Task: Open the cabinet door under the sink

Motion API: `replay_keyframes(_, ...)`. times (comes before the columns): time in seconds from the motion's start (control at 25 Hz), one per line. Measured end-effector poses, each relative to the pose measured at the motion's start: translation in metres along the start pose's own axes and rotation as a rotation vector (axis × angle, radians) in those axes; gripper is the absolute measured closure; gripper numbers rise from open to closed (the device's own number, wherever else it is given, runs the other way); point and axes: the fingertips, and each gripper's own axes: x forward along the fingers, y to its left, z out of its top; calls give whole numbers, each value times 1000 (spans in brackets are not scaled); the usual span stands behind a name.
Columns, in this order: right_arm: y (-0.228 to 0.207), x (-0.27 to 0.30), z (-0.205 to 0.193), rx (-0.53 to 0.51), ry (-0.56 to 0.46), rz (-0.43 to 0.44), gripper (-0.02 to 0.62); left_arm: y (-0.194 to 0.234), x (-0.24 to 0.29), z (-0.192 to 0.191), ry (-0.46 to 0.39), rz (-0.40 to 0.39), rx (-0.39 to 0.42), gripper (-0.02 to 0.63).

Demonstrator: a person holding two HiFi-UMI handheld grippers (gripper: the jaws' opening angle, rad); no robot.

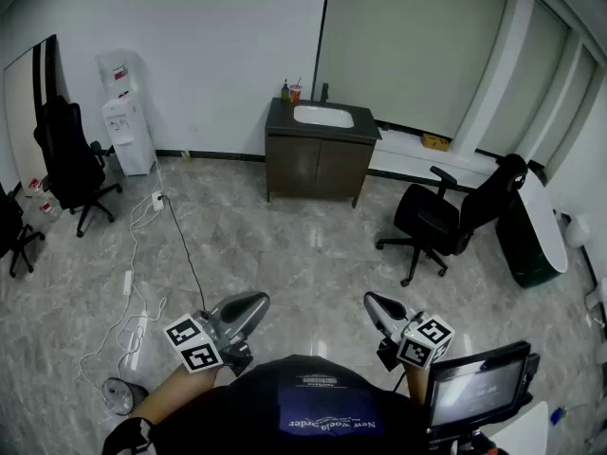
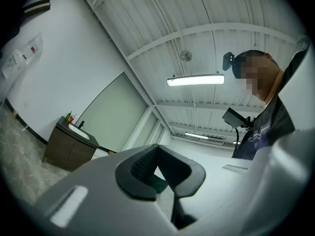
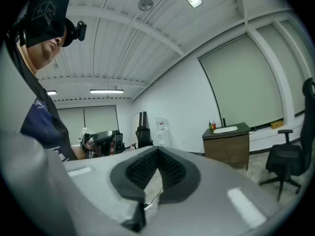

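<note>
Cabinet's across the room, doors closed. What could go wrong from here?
1. Tripping: a cable trails over the floor left of the path.
2. The office chair right of the cabinet may crowd the door swing.
3. The left gripper and right gripper are shut and no handle shows from here, so the grip could slip.
</note>
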Motion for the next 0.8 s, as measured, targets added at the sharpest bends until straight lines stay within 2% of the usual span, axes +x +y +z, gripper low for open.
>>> replay_keyframes(0.36, 6, 9, 1, -10, 8, 9, 595, 5, -9, 4, -9, 8, -5, 606)
replay_keyframes(0.8, 13, 21, 8, 30, 2, 11, 595, 10, -19, 14, -18, 7, -18, 606)
